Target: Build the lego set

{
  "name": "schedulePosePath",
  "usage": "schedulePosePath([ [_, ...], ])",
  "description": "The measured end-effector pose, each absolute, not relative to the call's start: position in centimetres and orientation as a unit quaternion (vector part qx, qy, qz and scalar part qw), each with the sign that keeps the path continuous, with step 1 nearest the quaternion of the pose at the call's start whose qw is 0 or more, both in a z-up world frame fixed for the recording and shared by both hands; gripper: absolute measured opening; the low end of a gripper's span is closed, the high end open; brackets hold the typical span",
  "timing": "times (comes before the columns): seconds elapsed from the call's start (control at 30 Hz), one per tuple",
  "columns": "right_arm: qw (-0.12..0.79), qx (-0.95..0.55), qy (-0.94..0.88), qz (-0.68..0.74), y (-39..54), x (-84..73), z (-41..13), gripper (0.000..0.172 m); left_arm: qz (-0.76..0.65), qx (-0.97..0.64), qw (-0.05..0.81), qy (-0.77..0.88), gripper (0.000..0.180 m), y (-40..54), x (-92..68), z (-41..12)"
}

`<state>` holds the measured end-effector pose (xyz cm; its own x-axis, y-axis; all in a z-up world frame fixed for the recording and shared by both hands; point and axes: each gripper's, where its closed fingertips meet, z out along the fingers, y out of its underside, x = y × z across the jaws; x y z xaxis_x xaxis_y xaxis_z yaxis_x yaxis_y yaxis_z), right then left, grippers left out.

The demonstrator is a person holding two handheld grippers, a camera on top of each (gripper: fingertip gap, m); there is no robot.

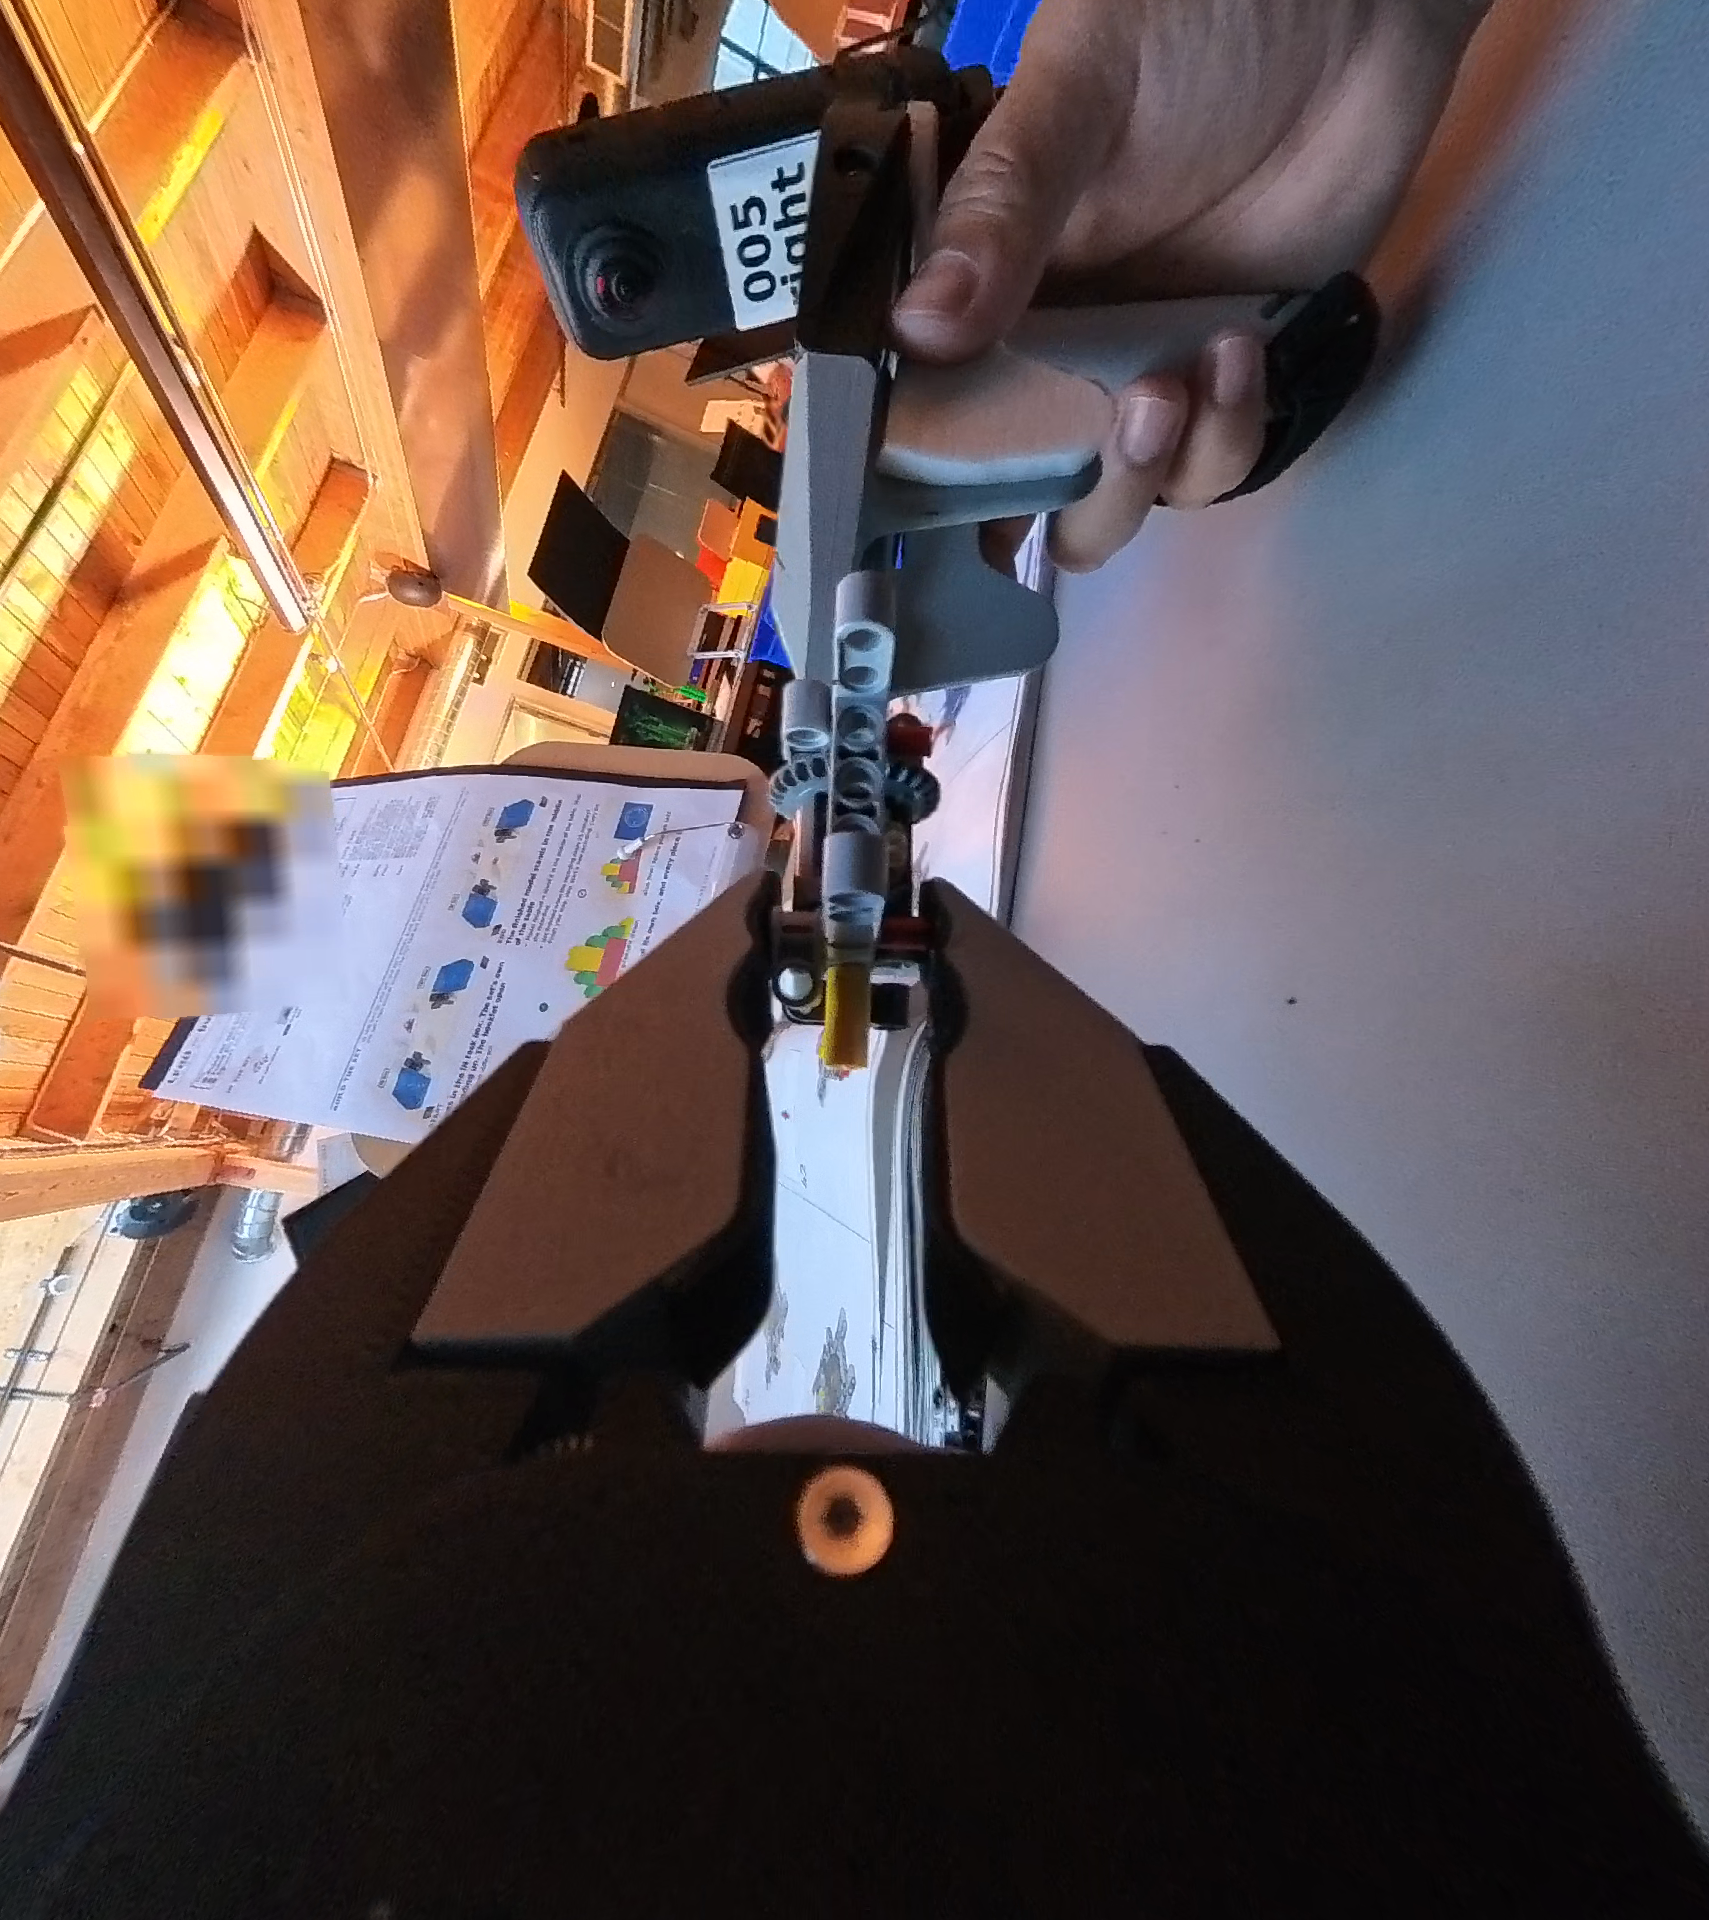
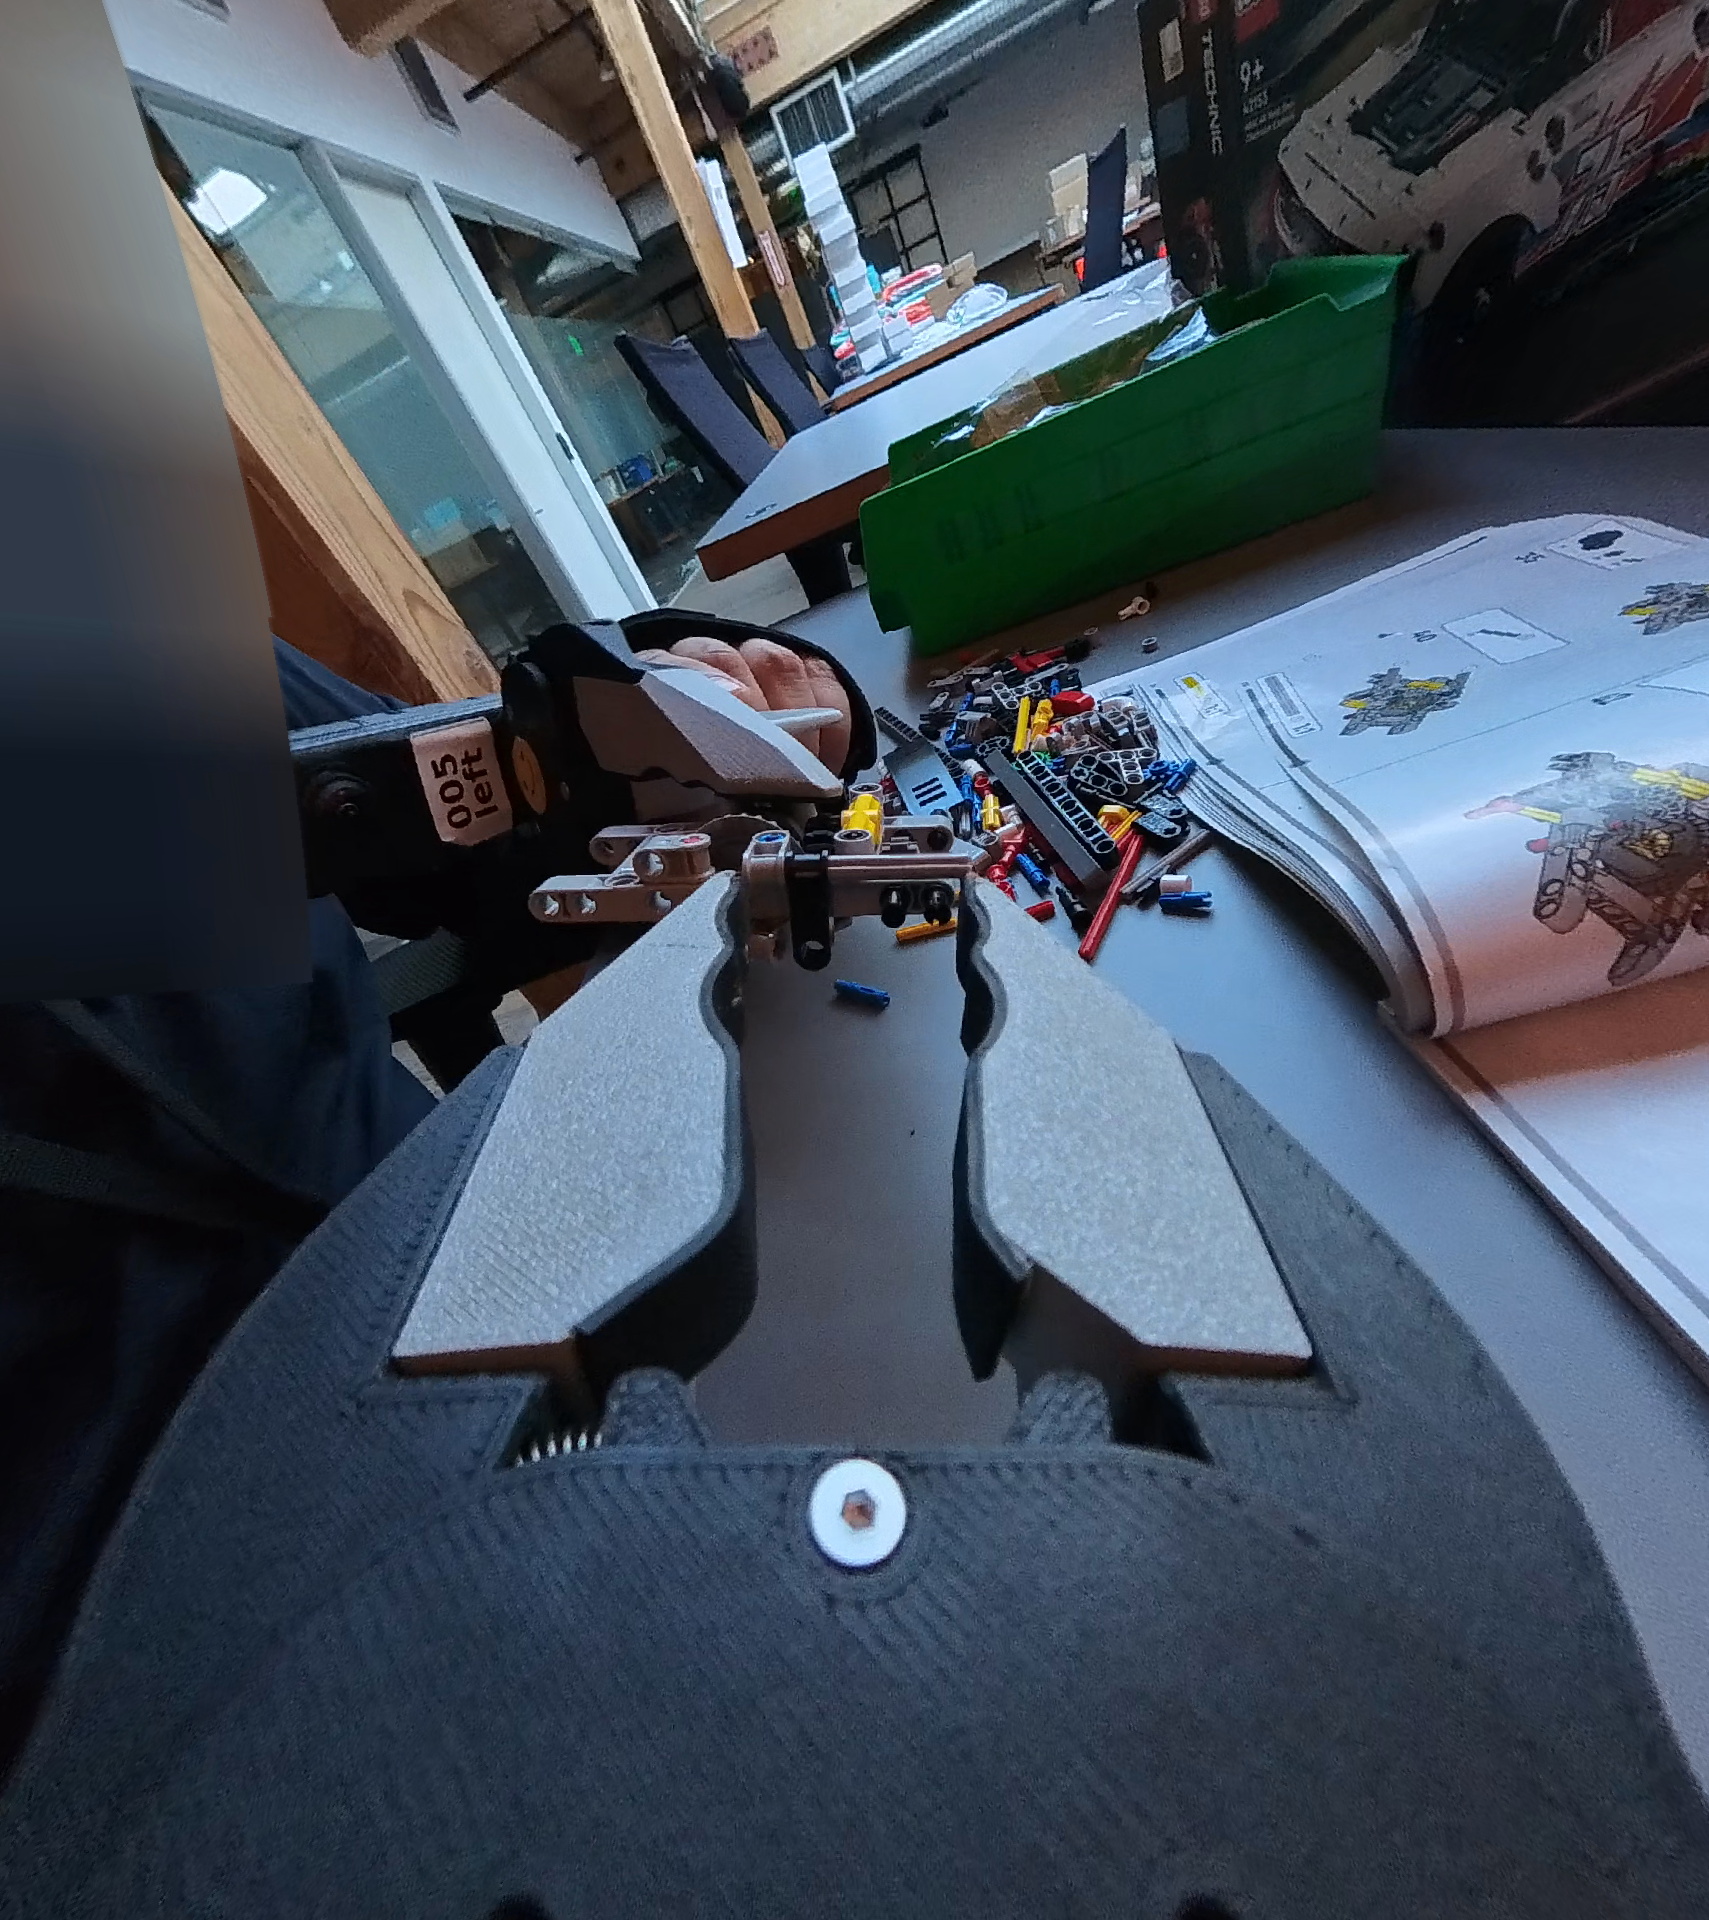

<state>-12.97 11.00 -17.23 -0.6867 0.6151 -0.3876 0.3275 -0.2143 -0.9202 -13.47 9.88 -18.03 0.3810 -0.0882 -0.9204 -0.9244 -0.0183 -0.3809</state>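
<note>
Grey beam assembly, long axis across the right gripper, which pinches its ends; left gripper clamps it too.

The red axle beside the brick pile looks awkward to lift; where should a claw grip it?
Probably mid-shaft on the red axle, from above, pads across its width. Its upper end runs into the loose brick pile, while the lower half lies on bare table.

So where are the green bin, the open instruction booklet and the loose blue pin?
green bin (image 2: 1130,499), right wrist view, front wall.
instruction booklet (image 2: 1515,769), right wrist view, open page.
blue pin (image 2: 861,994), right wrist view, its middle.
</note>
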Motion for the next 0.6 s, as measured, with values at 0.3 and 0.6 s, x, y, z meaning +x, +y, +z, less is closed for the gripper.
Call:
schedulePosePath([
  [0.3,0.09,-0.381,-0.608,0.691,11.01,-12.94,-17.13,0.037,0.362,-0.611,0.571,0.412,0.023,9.8,-13.33,-17.89],
  [0.6,0.091,-0.374,-0.61,0.693,10.96,-12.9,-17.07,0.037,0.36,-0.609,0.573,0.413,0.023,9.73,-13.21,-17.82],
])
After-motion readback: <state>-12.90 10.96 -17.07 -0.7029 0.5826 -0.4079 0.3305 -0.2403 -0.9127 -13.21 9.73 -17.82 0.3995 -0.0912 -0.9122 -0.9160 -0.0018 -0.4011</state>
